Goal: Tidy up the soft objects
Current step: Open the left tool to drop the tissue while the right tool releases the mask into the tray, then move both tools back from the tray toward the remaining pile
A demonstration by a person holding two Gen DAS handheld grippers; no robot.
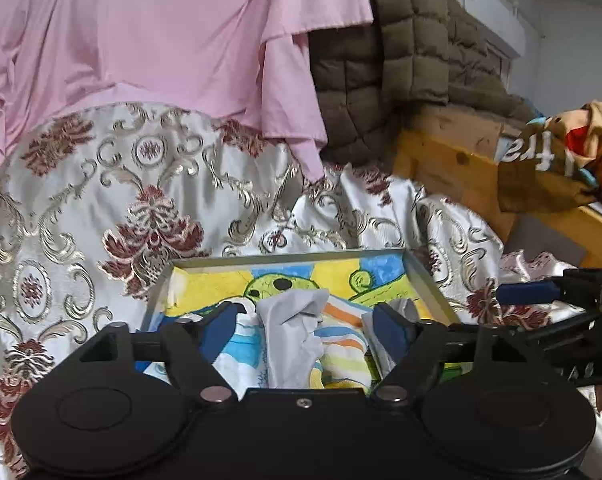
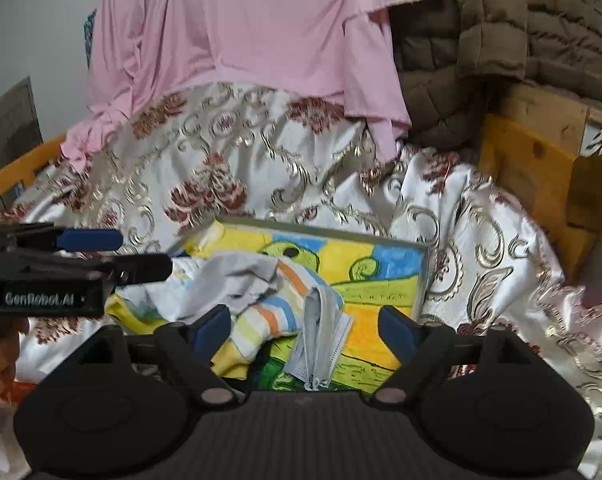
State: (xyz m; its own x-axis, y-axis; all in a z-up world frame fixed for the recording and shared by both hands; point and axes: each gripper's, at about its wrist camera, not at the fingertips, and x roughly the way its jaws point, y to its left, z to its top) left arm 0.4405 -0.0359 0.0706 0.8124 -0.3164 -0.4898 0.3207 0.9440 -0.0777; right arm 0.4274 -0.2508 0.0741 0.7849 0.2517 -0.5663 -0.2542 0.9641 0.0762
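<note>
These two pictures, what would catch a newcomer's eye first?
The bright yellow painted tray in the foreground, with a crumpled striped cloth heaped in it. Behind it, a pink sheet drapes over shiny floral fabric, and a brown quilted jacket hangs at the right.

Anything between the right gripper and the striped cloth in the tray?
Nothing visible. The right gripper, jaws open, looks straight onto the striped cloth in the tray. A grey cloth lies on its far part; the left gripper is off to the side.
</note>
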